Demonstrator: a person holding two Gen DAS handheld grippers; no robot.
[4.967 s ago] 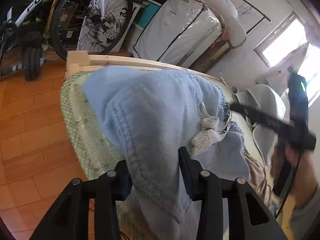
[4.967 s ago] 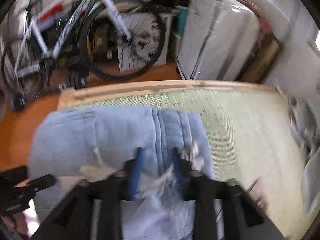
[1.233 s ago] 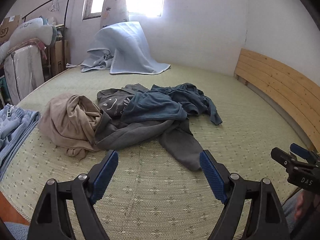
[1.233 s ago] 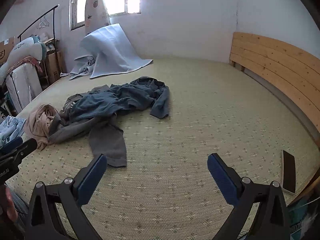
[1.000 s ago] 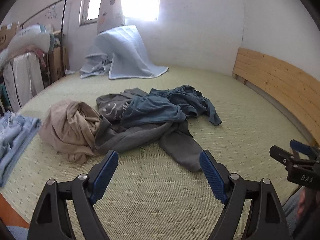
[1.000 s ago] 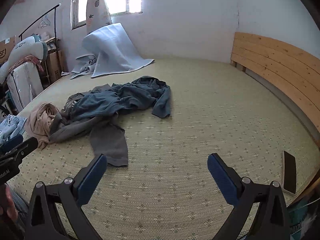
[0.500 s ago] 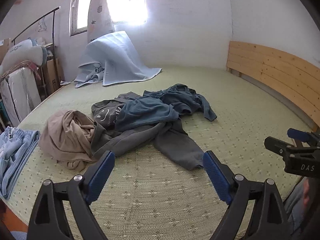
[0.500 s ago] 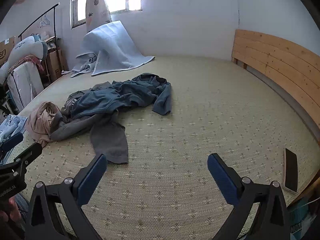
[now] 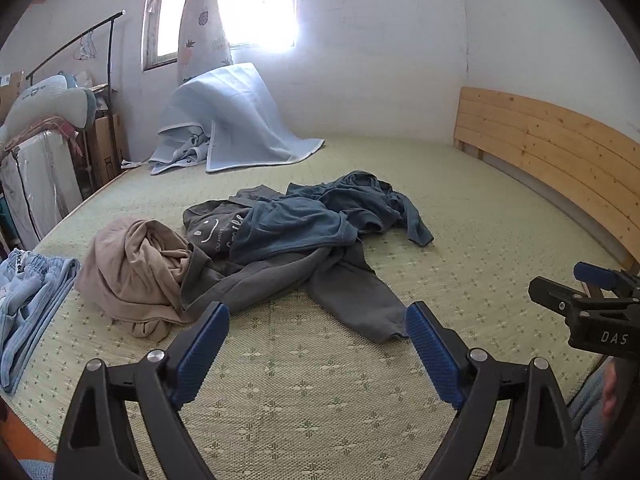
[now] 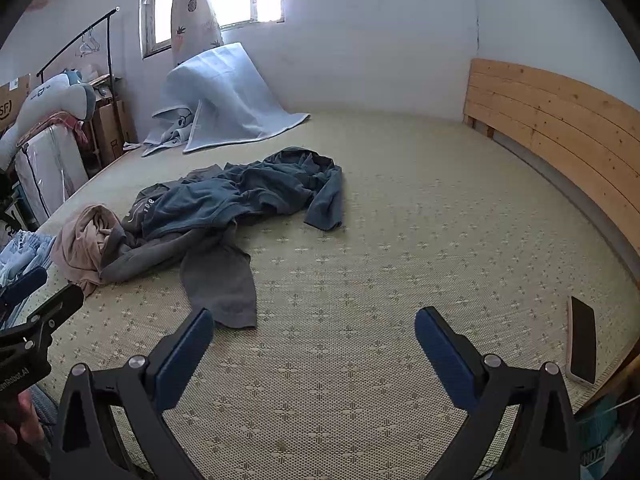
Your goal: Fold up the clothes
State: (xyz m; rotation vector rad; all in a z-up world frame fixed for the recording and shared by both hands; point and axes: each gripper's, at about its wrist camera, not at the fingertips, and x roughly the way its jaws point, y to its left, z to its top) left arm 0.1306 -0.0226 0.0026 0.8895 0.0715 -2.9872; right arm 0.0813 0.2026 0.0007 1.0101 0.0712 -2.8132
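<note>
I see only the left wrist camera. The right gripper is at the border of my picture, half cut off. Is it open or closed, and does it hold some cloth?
Observer: Open. In the right wrist view the right gripper has its jaws spread wide, with nothing between them.
Operator: Thank you. Is there something on the mat on that side which I do not see?
Observer: Yes. A phone lies flat on the mat, near its right edge and far from the pile of clothes.
</note>
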